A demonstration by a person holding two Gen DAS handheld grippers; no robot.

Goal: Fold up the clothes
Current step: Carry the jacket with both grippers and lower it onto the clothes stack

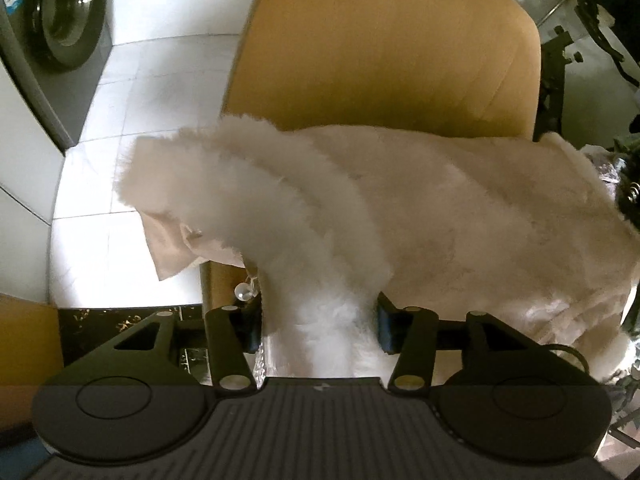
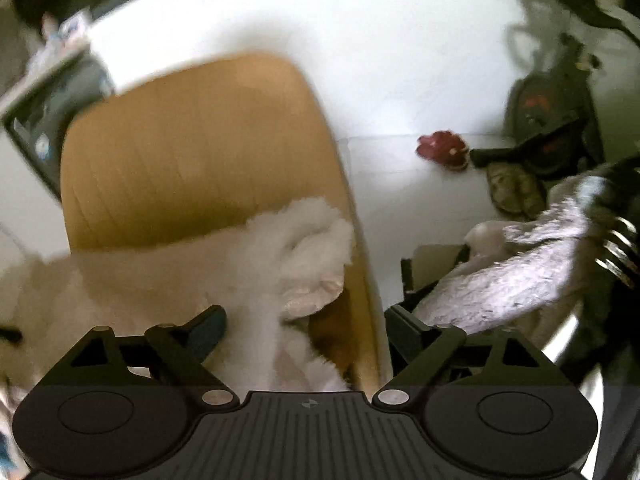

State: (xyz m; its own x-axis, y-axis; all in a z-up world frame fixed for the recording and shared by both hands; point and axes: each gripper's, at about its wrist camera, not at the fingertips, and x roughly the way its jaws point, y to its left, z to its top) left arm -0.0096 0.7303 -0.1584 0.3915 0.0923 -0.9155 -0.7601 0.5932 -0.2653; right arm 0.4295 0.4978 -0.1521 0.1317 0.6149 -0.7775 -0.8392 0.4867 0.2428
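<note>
A cream fluffy coat (image 1: 460,208) with a thick white fur trim (image 1: 248,200) lies across the seat of a tan chair (image 1: 380,48). One corner hangs over the seat's left edge. My left gripper (image 1: 318,330) points down at the coat's near side. It is open, and the fur trim fills the gap between its fingers uncompressed. In the right wrist view the same coat (image 2: 132,284) ends in a fur fold at the chair's (image 2: 192,152) right side. My right gripper (image 2: 306,332) is wide open above that fur, its fingers clear of it.
A washing machine (image 1: 60,20) stands at the far left on a white tiled floor (image 1: 132,92). A cardboard box (image 1: 28,340) is at the near left. Right of the chair lie another pale fluffy garment (image 2: 520,276), a red object (image 2: 442,150) and dark clutter (image 2: 552,128).
</note>
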